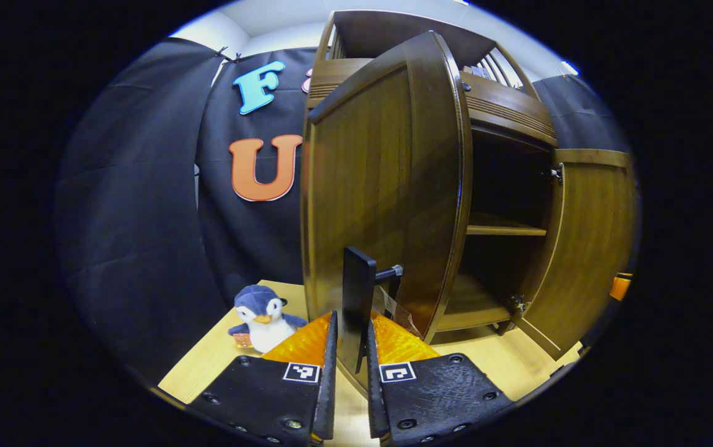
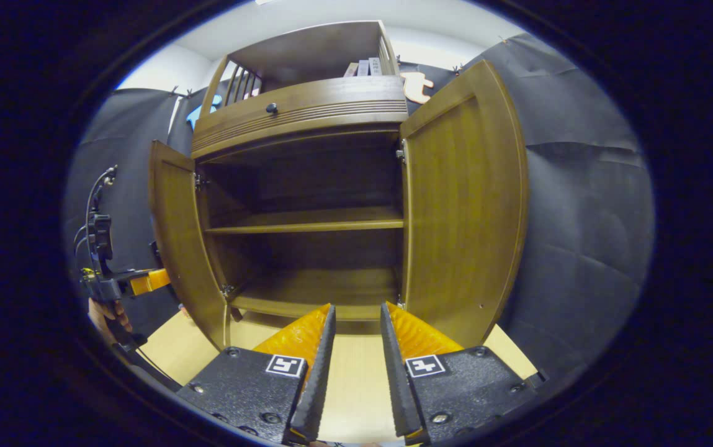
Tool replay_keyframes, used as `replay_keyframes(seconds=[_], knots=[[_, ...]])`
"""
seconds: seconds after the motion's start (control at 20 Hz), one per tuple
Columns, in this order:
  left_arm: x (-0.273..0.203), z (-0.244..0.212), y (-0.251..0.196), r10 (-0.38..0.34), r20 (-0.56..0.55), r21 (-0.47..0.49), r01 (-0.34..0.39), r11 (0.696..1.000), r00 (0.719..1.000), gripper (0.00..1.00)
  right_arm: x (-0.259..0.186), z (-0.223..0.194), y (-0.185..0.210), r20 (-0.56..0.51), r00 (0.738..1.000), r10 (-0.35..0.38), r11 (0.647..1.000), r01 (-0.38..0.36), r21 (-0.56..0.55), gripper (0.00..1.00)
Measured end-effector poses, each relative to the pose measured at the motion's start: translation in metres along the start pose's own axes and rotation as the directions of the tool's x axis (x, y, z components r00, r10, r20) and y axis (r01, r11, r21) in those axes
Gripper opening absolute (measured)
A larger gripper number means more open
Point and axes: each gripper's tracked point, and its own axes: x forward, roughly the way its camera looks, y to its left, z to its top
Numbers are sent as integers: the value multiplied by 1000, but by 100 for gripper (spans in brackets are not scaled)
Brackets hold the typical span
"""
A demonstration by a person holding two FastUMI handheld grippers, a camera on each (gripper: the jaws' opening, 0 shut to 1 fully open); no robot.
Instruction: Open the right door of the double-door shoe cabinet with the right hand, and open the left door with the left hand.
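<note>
- Task status: both doors of the shoe cabinet (image 2: 306, 186) stand open. The right door (image 2: 465, 205) is swung fully outward, and the left door (image 2: 185, 242) is also swung out on its hinges. Judged from this, both openings are essentially complete.
- Remaining work, as a judgement: release the left door handle and withdraw; possibly swing the left door slightly wider.
- Left gripper (image 1: 351, 366): its fingers are closed on the dark bar handle (image 1: 357, 304) of the left door, pressing it from both sides. In the right gripper view, this gripper (image 2: 139, 282) and the hand (image 2: 107, 315) holding it appear just beside the left door's outer face.
- Right gripper (image 2: 351, 366): fingers parted with a narrow gap, holding nothing, positioned in front of the cabinet opening and apart from the right door.
- Cabinet location: it stands on the light wooden tabletop (image 2: 356, 372), toward the far edge.
- Cabinet contents: the lower compartment shows one middle shelf (image 2: 306, 220) and a bottom board; both appear bare, though the interior is dark.
- Upper open rack: a few upright book-like items (image 2: 363, 67) stand at its right end.
- Near the tabletop's left edge, a plush penguin (image 1: 264, 316) sits outside the cabinet.
</note>
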Motion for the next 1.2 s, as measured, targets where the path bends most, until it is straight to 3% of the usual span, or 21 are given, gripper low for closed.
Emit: replay_keyframes(seconds=[0.15, 0.2, 0.25, 0.35, 0.4, 0.45, 0.7, 0.95, 1.2], knots=[[-6, -2, 23, 34, 1, -13, -34, 999, 999, 21, 6, 3, 5, 2, 1000, 7, 1000, -7, 2, 48], [-7, -5, 31, 47, -4, -16, -47, 999, 999, 29, 8, 4, 8, 2, 1000, 12, 1000, -12, 0, 44], [-10, -6, 39, 56, -6, -23, -56, 998, 998, 20, 10, 5, 9, 1, 1000, 17, 1000, -17, -4, 46], [-14, -6, 50, 76, -3, -28, -76, 997, 997, 20, 15, 7, 14, 0, 1000, 28, 1000, -28, -13, 48], [-14, -6, 59, 96, 2, -25, -96, 995, 995, 29, 16, 8, 18, 0, 999, 37, 999, -37, -18, 46], [-18, -5, 68, 109, 4, -33, -109, 994, 994, 14, 18, 9, 21, 0, 999, 44, 999, -44, -23, 46], [-27, -4, 90, 120, 7, -55, -119, 991, 993, 14, 25, 18, 42, 7, 996, 94, 994, -93, -54, 46], [-41, -11, 122, 189, 5, -84, -188, 979, 982, 14, 26, 31, 60, 17, 990, 138, 987, -136, -80, 46], [-51, -1, 137, 242, 21, -98, -239, 966, 970, 14, 26, 44, 59, 43, 989, 139, 985, -134, -111, 46]])
